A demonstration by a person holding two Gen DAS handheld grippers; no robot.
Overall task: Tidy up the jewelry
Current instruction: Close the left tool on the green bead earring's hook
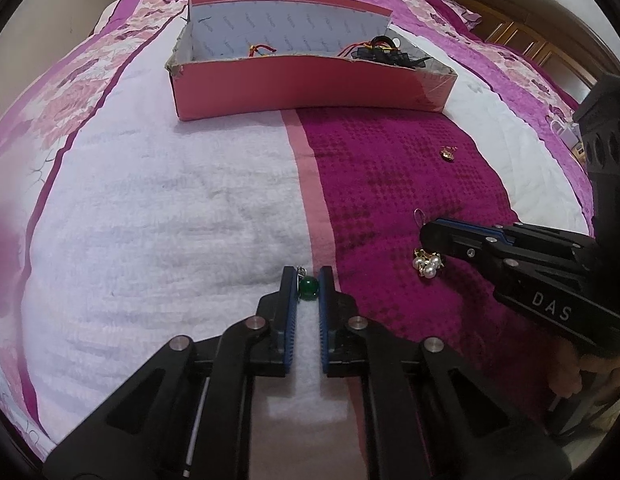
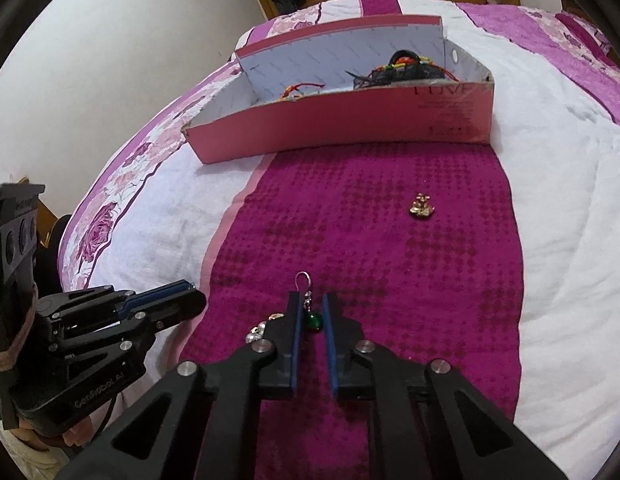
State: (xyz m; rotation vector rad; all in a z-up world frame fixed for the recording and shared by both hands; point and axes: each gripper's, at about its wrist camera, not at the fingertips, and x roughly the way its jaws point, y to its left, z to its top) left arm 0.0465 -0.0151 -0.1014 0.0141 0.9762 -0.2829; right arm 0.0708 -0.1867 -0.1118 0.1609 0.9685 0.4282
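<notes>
Left hand-held gripper [image 1: 309, 280] clamps green bead earring [image 1: 308, 288]; right hand-held gripper [image 2: 311, 305] clamps matching earring [image 2: 312, 320]. Pink box [image 2: 342, 120] straight ahead of both; earring's long axis along fingers.

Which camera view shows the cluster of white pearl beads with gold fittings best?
The left wrist view: the pearl cluster lies clearly visible on the magenta cloth. In the right wrist view, the right gripper hides most of it; only some beads show.

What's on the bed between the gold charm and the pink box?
Nothing. In the right wrist view only bare magenta bedspread lies between the gold charm and the pink box.
</notes>
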